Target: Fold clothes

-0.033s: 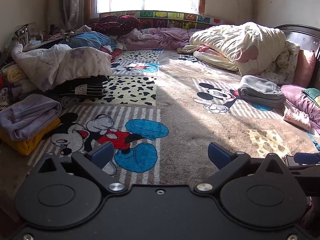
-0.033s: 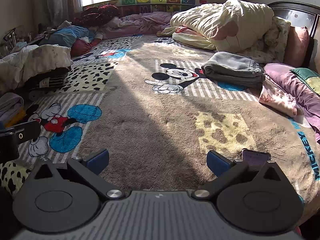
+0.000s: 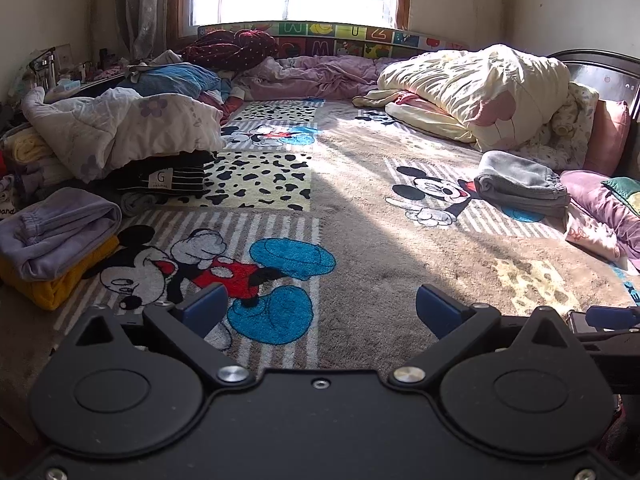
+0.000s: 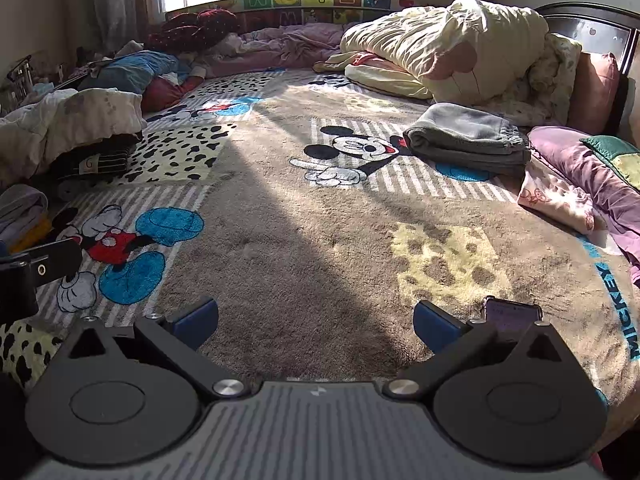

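Observation:
My left gripper [image 3: 320, 312] is open and empty, low over a Mickey Mouse blanket [image 3: 360, 240] on the bed. My right gripper [image 4: 316, 320] is open and empty over the same blanket [image 4: 300, 240]. A folded grey garment [image 3: 520, 184] lies at the right, also in the right wrist view [image 4: 468, 140]. A folded lilac garment [image 3: 56, 228] sits on a yellow one [image 3: 60, 280] at the left. A heap of unfolded clothes [image 3: 120, 132] lies at the left back, also in the right wrist view [image 4: 72, 120].
A cream duvet [image 3: 480, 88] is piled at the back right, with pillows [image 3: 608, 132] by the headboard. Purple bedding [image 3: 320, 76] lies under the window. A phone [image 4: 512, 314] lies on the blanket by my right gripper. The left gripper's body [image 4: 32, 272] shows at the left edge.

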Demonstrator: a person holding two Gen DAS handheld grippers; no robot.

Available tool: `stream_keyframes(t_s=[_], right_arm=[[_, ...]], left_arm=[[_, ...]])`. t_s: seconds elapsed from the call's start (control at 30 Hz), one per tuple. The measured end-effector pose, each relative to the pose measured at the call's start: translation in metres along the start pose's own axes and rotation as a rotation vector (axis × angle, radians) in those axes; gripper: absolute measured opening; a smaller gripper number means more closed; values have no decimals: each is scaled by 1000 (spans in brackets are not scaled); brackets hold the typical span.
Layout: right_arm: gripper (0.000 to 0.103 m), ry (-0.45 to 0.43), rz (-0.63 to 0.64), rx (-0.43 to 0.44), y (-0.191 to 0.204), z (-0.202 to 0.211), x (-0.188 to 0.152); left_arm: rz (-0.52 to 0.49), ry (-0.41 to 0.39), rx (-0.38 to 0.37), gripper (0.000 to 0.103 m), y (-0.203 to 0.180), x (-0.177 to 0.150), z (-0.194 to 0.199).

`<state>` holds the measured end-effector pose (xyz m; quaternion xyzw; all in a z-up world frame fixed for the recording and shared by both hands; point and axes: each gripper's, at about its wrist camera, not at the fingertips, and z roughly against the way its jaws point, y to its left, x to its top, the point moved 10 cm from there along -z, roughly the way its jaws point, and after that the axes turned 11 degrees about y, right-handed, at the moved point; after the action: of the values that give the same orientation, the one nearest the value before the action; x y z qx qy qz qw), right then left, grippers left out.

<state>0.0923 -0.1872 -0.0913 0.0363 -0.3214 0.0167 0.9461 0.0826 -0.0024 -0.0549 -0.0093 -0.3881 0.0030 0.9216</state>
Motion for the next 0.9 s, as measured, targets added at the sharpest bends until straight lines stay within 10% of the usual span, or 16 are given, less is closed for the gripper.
stream_keyframes(t_s=[0.9], right_arm=[[103,-25,10,-9,4,10,-4]], left_arm=[[30,32,-14,103,3,-7,-3]])
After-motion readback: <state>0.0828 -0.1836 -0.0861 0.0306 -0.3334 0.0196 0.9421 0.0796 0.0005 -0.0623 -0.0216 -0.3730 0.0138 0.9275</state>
